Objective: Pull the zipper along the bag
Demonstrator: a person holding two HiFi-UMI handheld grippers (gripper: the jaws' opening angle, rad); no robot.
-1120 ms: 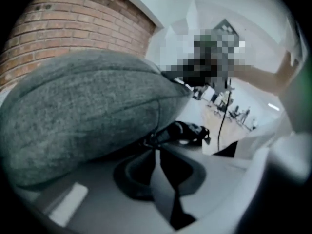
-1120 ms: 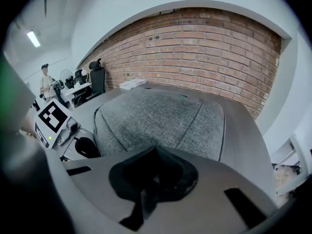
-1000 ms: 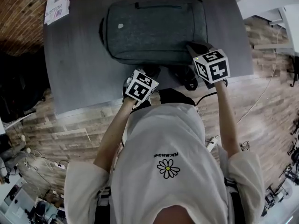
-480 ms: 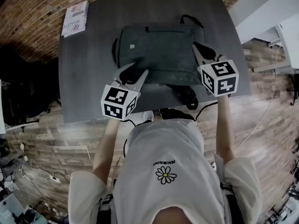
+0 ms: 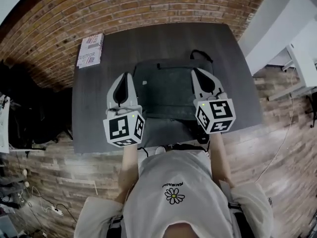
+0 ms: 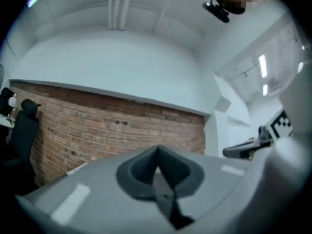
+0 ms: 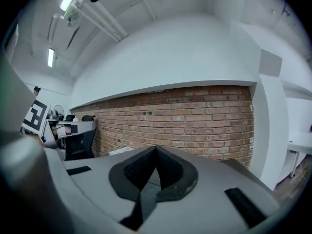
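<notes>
On the table [image 5: 96, 113] the bag [image 5: 171, 95] lies flat. We hold the left tool [image 5: 125, 75] and the right tool [image 5: 194, 71] over its two sides, each closed tip to tip and empty.

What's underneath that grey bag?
The grey bag lies flat on a dark table. Bare tabletop shows beside it; whatever might sit directly beneath the bag is covered and cannot be seen.

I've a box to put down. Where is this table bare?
Bare: the table's far strip between bag and back edge, and the right side beyond the bag. A printed packet fills the far-left corner; the bag crowds the middle and near edge.
</notes>
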